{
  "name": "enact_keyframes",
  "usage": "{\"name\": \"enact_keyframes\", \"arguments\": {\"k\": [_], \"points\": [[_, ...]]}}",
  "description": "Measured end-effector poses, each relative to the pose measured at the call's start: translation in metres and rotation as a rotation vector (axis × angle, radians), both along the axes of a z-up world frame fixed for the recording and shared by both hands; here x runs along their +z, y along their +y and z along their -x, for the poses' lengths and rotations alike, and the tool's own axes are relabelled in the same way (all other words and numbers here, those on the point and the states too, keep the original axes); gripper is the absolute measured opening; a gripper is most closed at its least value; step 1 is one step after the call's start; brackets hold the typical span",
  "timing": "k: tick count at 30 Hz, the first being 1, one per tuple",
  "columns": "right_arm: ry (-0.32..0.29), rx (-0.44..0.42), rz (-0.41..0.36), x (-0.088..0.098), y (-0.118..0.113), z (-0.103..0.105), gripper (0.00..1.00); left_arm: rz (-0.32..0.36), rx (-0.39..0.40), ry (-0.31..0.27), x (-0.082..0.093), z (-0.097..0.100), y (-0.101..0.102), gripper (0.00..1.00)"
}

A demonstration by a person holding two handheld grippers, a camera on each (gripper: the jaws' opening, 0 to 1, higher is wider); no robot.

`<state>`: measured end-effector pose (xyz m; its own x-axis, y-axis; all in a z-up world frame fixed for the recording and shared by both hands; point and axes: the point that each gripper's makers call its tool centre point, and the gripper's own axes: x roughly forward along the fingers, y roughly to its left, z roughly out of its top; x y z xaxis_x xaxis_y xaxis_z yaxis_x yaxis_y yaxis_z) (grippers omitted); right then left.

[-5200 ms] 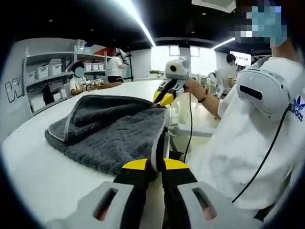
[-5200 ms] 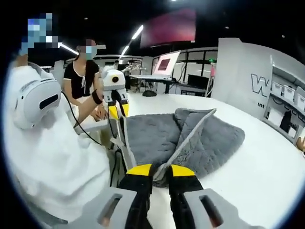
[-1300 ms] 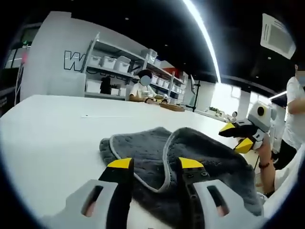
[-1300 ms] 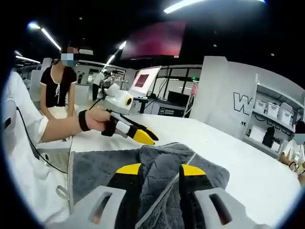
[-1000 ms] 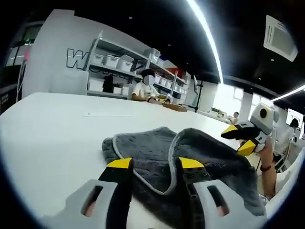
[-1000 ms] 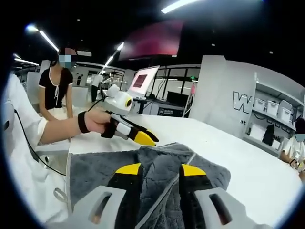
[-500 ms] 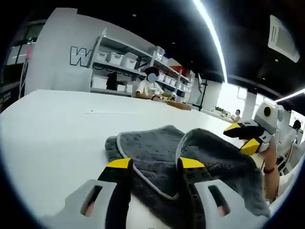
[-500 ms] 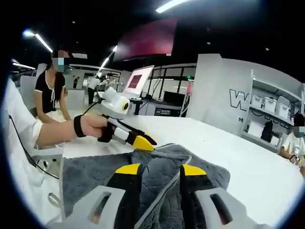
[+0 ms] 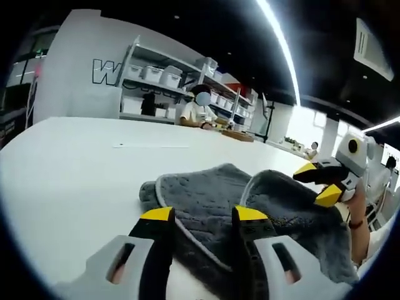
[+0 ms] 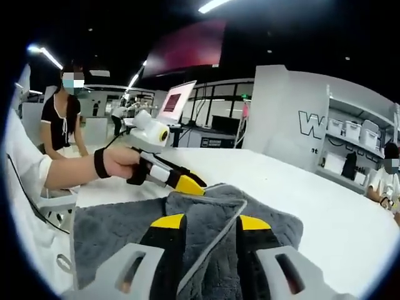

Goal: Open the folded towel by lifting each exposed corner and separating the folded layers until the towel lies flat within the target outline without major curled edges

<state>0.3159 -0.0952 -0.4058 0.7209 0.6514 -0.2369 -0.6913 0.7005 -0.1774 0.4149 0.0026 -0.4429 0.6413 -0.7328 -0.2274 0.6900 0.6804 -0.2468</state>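
- Grey plush towel [image 9: 250, 206] still folded on white surface [image 9: 69, 169].
- Left gripper [image 9: 201, 215] and right gripper [image 10: 211, 222] both parted, empty, straddling piped edge; right nearer the folded flap.

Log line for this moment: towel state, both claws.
towel: grey, still folded, layers overlapping | table: white | left claw: open over towel | right claw: open over towel

— What is sitting around the white bench [image 9: 69, 175]?
— Shelves [image 9: 164, 84] are holding pale storage boxes [image 9: 153, 75], and a seated person [image 9: 199, 114] is working beside them.
— And on the other side?
— A person in a black top [image 10: 58, 122] is standing near a monitor [image 10: 177, 95], while ceiling strip lights [image 9: 279, 47] are glowing overhead.
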Motion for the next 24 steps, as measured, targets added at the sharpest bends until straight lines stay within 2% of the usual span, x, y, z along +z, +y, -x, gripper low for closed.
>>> {"name": "enact_keyframes", "arguments": {"k": [14,24], "points": [[0.017,-0.008,-0.031,0.0,0.006,-0.006,0.28,-0.03,0.015,-0.004,-0.007,-0.009,-0.002,0.41],[0.04,-0.023,-0.03,-0.009,0.006,-0.008,0.28,-0.025,0.03,0.03,-0.012,-0.016,-0.001,0.4]]}}
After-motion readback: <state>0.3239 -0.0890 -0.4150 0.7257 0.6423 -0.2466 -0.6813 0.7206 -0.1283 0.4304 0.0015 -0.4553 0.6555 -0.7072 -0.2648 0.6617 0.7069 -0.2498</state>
